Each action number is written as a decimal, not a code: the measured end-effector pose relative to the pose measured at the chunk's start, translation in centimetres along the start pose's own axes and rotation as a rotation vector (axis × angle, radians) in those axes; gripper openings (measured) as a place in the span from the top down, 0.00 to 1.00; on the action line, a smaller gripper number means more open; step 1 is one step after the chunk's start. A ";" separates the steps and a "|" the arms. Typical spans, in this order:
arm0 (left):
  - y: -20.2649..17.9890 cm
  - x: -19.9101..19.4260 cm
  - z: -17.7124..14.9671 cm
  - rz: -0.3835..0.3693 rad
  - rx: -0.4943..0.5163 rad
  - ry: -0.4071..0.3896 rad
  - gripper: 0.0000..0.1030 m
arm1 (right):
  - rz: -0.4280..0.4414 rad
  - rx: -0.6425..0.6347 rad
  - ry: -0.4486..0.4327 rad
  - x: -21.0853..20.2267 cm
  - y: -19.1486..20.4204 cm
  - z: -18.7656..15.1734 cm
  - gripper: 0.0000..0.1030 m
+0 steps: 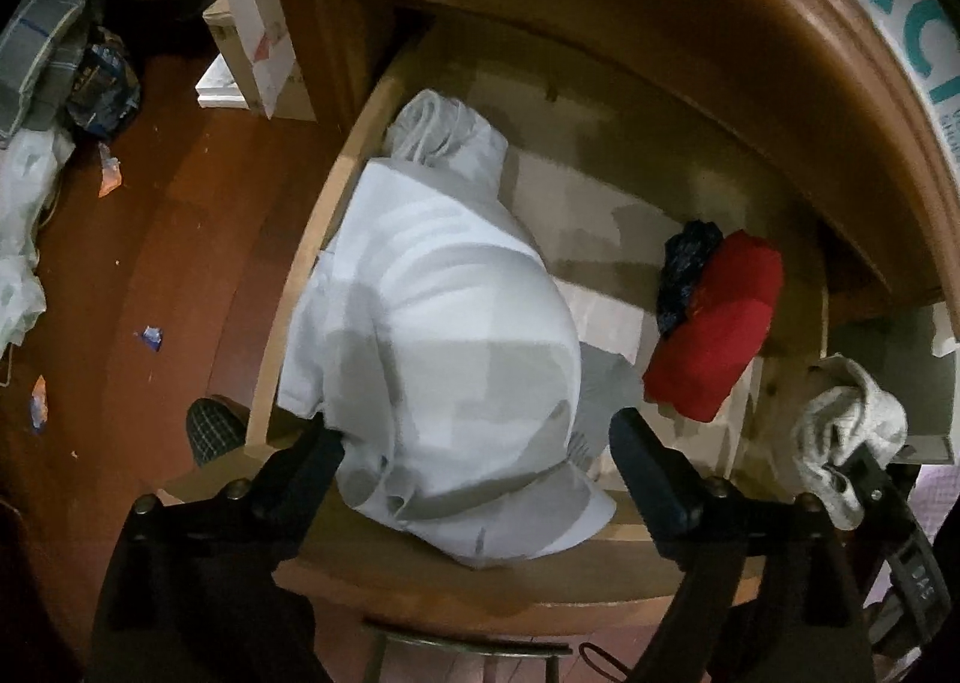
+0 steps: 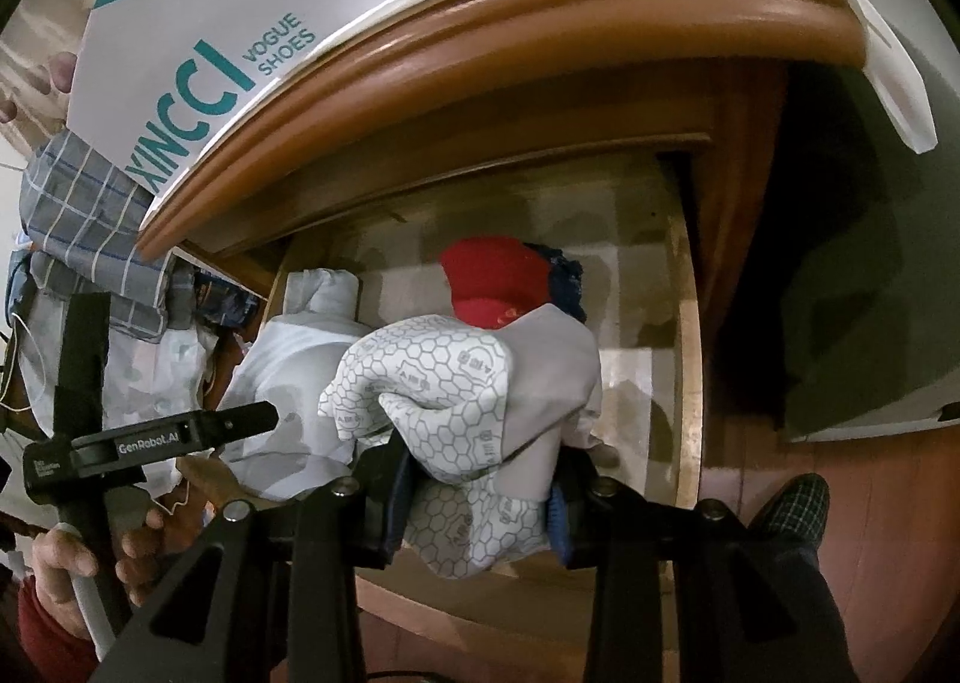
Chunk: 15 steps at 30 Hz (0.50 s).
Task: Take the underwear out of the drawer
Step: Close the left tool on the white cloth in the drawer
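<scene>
Above the open wooden drawer (image 1: pixel 336 185), the left gripper (image 1: pixel 474 443) hangs with fingers spread wide around a bulky white folded garment (image 1: pixel 438 311) — not pinching it. The right gripper (image 2: pixel 480 497) clamps grey hexagon-patterned underwear (image 2: pixel 456 383) over the drawer — a red folded cloth (image 1: pixel 714 323) lies inside.

Black left tool (image 1: pixel 474 443) with brass screws, red sleeve (image 2: pixel 42 623), checked slipper (image 2: pixel 792 503)

White bundle (image 1: pixel 432 317) and red garment (image 1: pixel 714 323) lying in the tan drawer (image 1: pixel 336 185); grey underwear (image 2: pixel 474 407) showing a honeycomb print.
</scene>
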<state>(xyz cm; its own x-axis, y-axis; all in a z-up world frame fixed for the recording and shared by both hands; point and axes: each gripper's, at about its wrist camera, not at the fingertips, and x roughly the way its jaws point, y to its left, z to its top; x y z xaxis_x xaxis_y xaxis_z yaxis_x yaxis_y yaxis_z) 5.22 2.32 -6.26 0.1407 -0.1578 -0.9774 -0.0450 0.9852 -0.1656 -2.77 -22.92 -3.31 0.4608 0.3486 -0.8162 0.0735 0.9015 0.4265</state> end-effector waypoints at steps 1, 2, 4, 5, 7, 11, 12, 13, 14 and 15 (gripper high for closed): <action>0.1 0.2 0.0 0.003 -0.006 0.011 0.15 | 0.003 0.001 -0.001 0.0 0.0 0.0 0.65; 0.2 0.3 0.0 0.001 -0.017 0.019 0.15 | 0.004 -0.002 -0.001 -0.1 0.1 0.0 0.65; 0.7 0.1 -0.2 -0.016 -0.035 0.033 0.15 | 0.002 -0.006 0.001 0.0 0.1 0.0 0.65; 0.9 -0.1 -0.2 -0.022 -0.038 0.043 0.15 | 0.005 -0.005 0.003 0.0 0.1 0.0 0.65; 1.2 -0.4 0.1 -0.038 -0.048 0.050 0.14 | 0.011 -0.003 0.006 0.0 0.2 0.0 0.65; 1.7 -0.1 0.7 -0.043 -0.078 0.065 0.09 | 0.012 -0.016 0.003 -0.2 0.3 0.0 0.65; 1.7 0.2 0.8 -0.048 -0.078 0.076 0.09 | 0.014 -0.013 0.003 -0.2 0.3 0.0 0.65; 1.6 0.5 0.9 -0.047 -0.077 0.086 0.09 | 0.014 -0.011 0.003 -0.1 0.3 0.0 0.65; 1.4 0.8 1.0 -0.044 -0.074 0.090 0.09 | 0.014 -0.010 0.004 -0.1 0.3 0.0 0.65; 1.2 1.1 1.1 -0.040 -0.068 0.095 0.08 | 0.014 -0.007 0.004 -0.2 0.3 0.0 0.65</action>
<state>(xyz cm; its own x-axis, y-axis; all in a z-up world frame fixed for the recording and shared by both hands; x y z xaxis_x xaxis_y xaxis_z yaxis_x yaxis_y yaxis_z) 6.41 3.36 -7.42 0.0500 -0.2061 -0.9772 -0.1089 0.9715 -0.2105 -2.82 -22.66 -3.05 0.4582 0.3619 -0.8118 0.0611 0.8984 0.4350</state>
